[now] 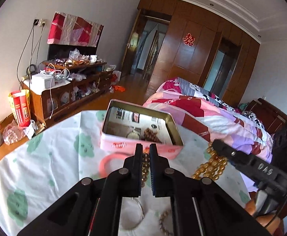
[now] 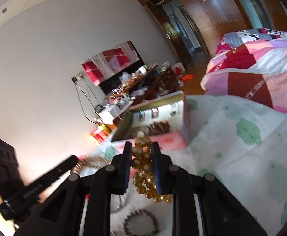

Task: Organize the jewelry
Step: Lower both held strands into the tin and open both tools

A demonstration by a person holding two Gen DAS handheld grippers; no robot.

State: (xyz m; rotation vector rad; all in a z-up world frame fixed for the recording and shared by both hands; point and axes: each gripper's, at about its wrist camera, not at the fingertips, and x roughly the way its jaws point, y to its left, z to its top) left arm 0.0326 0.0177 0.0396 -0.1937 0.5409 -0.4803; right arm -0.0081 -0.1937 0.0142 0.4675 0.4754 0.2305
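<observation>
The left gripper (image 1: 145, 149) has its fingers almost shut, pinching a thin strand of golden beads (image 1: 145, 162). The right gripper (image 2: 141, 149) has its fingers a little apart, squeezing a thick bunch of the same golden bead necklace (image 2: 143, 167). The necklace hangs between the two grippers, just above the table with its white and green cloth (image 1: 50, 149).

Right behind the fingers sits the open pink tin box (image 1: 143, 127). A brown bead bracelet (image 1: 151, 134) and a watch (image 1: 133, 134) are already inside, so part of the job looks done.

The golden necklace is not in the box yet. Still left on the cloth are a pink bangle (image 1: 106, 164), a silver ring bangle (image 1: 137, 214), a string of small beads (image 1: 163, 220) and a dark bead bracelet (image 2: 140, 224).
</observation>
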